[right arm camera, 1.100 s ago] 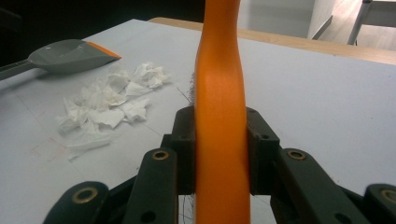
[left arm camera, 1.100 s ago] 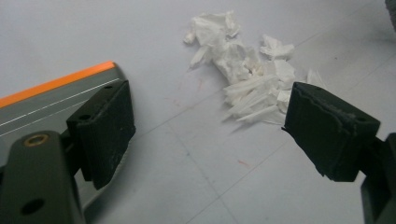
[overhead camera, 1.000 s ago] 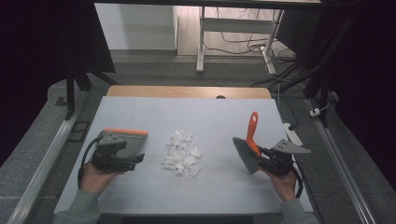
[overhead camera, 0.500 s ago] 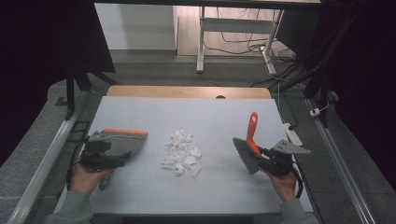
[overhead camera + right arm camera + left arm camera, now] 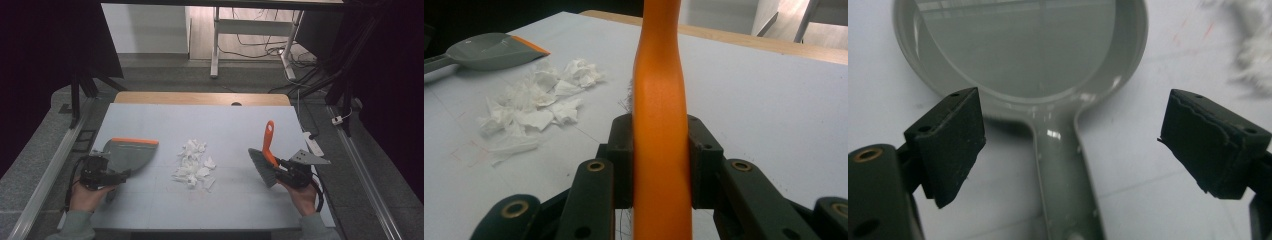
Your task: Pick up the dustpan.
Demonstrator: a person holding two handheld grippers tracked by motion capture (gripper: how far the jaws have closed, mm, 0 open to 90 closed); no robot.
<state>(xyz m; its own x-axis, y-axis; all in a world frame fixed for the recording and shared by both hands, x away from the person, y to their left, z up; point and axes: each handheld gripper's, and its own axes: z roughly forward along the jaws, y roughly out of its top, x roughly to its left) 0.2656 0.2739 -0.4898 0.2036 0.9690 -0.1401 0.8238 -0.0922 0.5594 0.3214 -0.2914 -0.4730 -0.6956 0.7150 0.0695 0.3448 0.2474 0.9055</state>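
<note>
We have a sweeping job in hand: torn paper scraps (image 5: 194,165) lie in a loose heap at the middle of the counter (image 5: 225,120), with a tool on either side of them.

On our right, the right claw (image 5: 278,168) is clamped on the orange handle of the brush (image 5: 266,152). In the right gripper view the two pads squeeze that handle (image 5: 660,115) from both sides, and the handle runs straight up between them. In the high view the grey bristles point down towards the counter, well apart from the scraps.

On our left, the left claw (image 5: 120,173) stands wide apart. In the left gripper view its jaws straddle the grey handle of the dustpan (image 5: 1048,75) without touching it, so the pan rests on the counter, not gripped. In the high view the dustpan (image 5: 127,152) sits left of the heap, its orange lip along the far edge, a gap between it and the paper.

So we judge we are at the pick-up of the pan, before any sweeping. The next move calls for the left claw to close on that handle, then bring the lip close to the heap so the brush can push the scraps across.

The pan itself holds nothing yet: its bowl (image 5: 1023,45) shows bare and glossy. All the paper is on the counter.
</note>
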